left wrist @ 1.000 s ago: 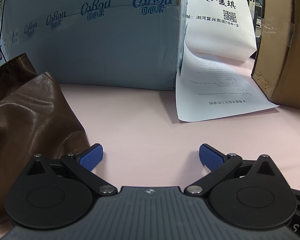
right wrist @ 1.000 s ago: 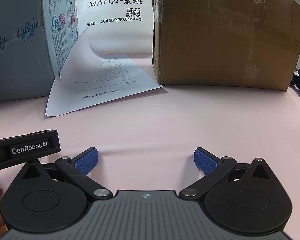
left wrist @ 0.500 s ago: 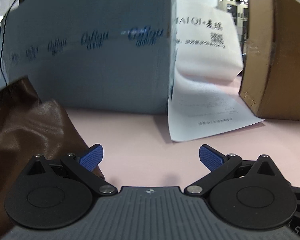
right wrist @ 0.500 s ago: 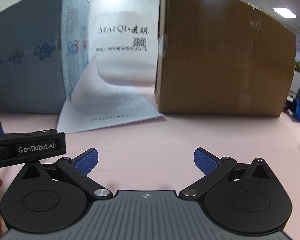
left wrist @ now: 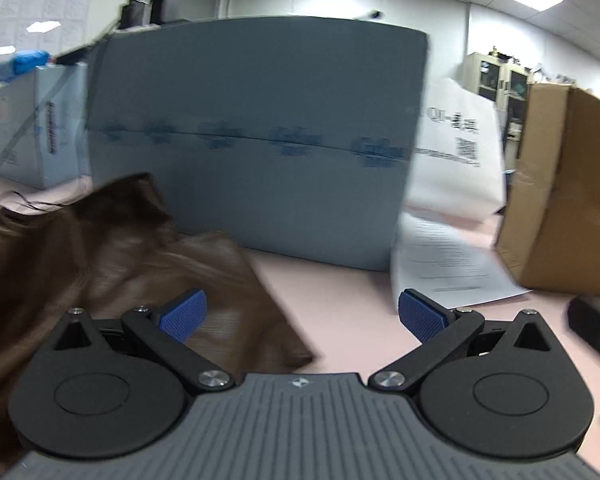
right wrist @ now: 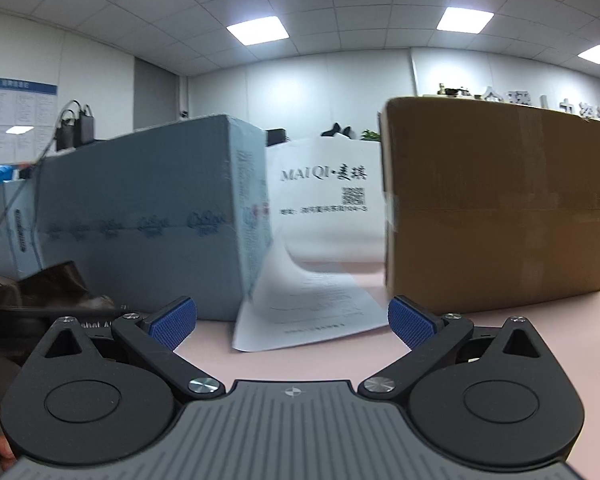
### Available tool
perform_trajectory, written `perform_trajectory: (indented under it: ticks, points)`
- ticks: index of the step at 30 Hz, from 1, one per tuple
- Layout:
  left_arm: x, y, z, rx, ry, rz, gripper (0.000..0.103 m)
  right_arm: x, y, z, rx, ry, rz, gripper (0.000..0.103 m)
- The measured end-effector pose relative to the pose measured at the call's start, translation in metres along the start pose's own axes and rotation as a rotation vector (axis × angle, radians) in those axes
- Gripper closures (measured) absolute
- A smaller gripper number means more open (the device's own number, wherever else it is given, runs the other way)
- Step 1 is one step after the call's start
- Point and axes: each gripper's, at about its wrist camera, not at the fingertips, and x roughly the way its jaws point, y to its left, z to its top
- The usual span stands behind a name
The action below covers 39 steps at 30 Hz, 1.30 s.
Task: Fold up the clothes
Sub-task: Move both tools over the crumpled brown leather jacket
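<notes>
Now, garment: a brown, leather-looking piece of clothing (left wrist: pixel 112 272) lies crumpled on the pink table (left wrist: pixel 340 312) toward its left side, in front of the blue-grey carton (left wrist: pixel 256 136).
Long axis: as far as the motion blur allows, it runs from the far left, near the carton's foot, down to a near corner that points toward the middle of the table, just ahead of the left gripper.
Left gripper: the left gripper (left wrist: pixel 302 314) has its blue-padded fingers (left wrist: pixel 184 314) spread wide and grips nothing; its left pad sits over the cloth, though contact cannot be told.
Right gripper: the right gripper (right wrist: pixel 292 322) is likewise spread apart and empty, above bare table short of the white printed sheet (right wrist: pixel 312 308).
Right-wrist view of garment: only a dark fold (right wrist: pixel 56 284) shows at the left edge, beside the carton.
Back edge: the carton, a white bag with a printed code (right wrist: pixel 328 196) and a brown cardboard box (right wrist: pixel 496 208) stand in a row along the far side; the sheet leans out from between the two boxes.
Change, left: half a second ago the camera faced low; it is now pitched up, showing ceiling, and more of the garment lies in view.
Change, right: this view has also tilted up, so the ceiling lights (right wrist: pixel 258 30) appear.
Unchanged: both jaws keep the same wide spread as before.
</notes>
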Motion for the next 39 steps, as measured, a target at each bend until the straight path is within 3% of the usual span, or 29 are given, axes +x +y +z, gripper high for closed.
perform_trajectory:
  ticks: [12,21,28,35,39]
  points:
    - [-0.04,0.098,0.002,-0.033,-0.033,0.165,0.0,-0.011,0.099,0.003,-0.078,0.001,0.142,0.0]
    - [-0.06,0.151,-0.004,-0.051,-0.027,0.254,0.0,-0.018,0.159,-0.004,-0.122,0.024,0.271,0.0]
    - [-0.053,0.178,-0.014,-0.061,0.032,0.308,0.0,-0.003,0.174,-0.009,-0.122,0.072,0.256,0.0]
    - [-0.046,0.17,-0.024,0.032,0.042,0.308,0.0,0.029,0.168,-0.015,-0.045,0.186,0.247,0.0]
    - [-0.04,0.168,-0.025,0.035,0.067,0.291,0.0,0.045,0.165,-0.024,-0.024,0.237,0.228,0.001]
